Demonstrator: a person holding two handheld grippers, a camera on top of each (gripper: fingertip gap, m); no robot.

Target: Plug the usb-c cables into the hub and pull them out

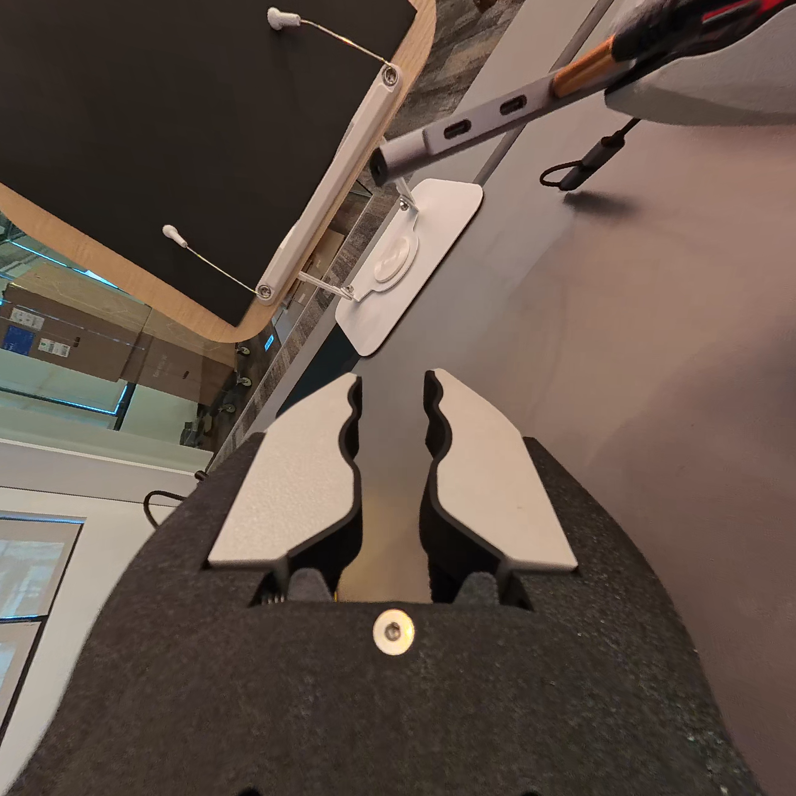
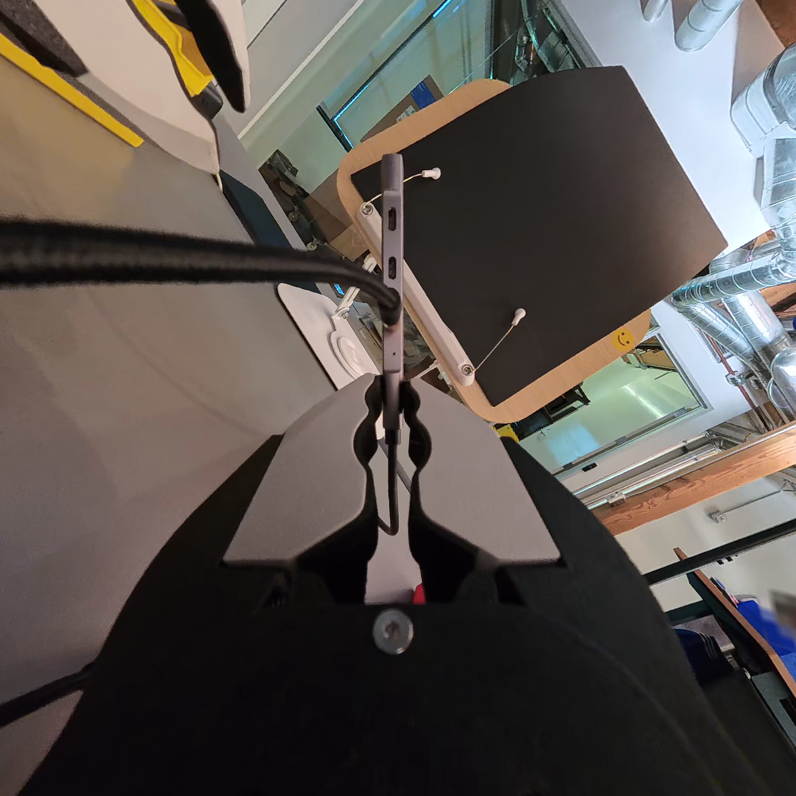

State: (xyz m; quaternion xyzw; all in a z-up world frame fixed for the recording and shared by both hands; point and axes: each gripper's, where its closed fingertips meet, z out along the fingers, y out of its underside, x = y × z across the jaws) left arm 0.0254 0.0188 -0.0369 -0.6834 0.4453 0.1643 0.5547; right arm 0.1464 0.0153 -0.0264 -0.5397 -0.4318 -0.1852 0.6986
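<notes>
My right gripper (image 2: 390, 390) is shut on one end of a slim grey hub (image 2: 393, 258) and holds it in the air, pointing away from me. Two free USB-C ports show on the hub's narrow side. A black braided cable (image 2: 194, 262) is plugged into that side, nearer my fingers. The hub's own thin cord (image 2: 391, 482) hangs down between the fingers. In the left wrist view the hub (image 1: 465, 129) is at the upper right. My left gripper (image 1: 391, 379) is open and empty over the dark table (image 1: 603, 387), well short of the hub. Another dark cable end (image 1: 577, 172) lies on the table.
A white stand base (image 1: 409, 267) sits at the table's far edge and carries a black board with a wooden rim (image 1: 172, 129). Both also show in the right wrist view, the base (image 2: 310, 318) and the board (image 2: 538, 237). Beyond the edge are boxes and floor. The gap from one gripper's tips to the other's is roughly 12 centimetres.
</notes>
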